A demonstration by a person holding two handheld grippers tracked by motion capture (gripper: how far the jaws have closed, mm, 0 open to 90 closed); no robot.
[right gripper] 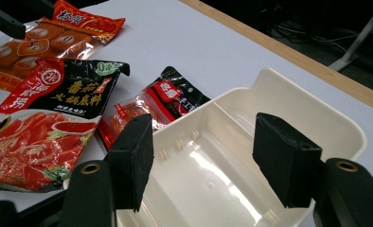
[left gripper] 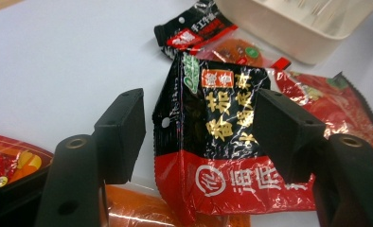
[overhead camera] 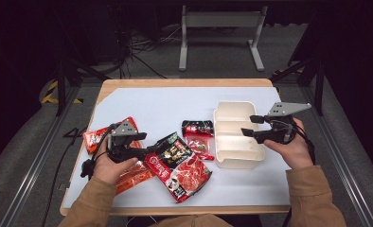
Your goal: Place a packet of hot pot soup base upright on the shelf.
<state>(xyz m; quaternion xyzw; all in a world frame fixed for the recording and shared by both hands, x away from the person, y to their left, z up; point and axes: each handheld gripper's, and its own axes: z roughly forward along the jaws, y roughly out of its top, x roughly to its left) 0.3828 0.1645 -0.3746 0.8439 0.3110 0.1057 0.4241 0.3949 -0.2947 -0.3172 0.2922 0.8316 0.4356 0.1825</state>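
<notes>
A large black-and-red soup-base packet lies at the front middle of the white mat. My left gripper points at its black top end. In the left gripper view the jaws stand open on either side of that end of the packet, with a gap showing at the left pad. My right gripper hovers open over a cream divided tray. Nothing sits between its pads above the tray's hollow.
A small black-and-red sachet and a clear red sauce pouch lie left of the tray. Orange packets lie under the left hand. The table's wooden edge runs along the back; metal frames stand beyond.
</notes>
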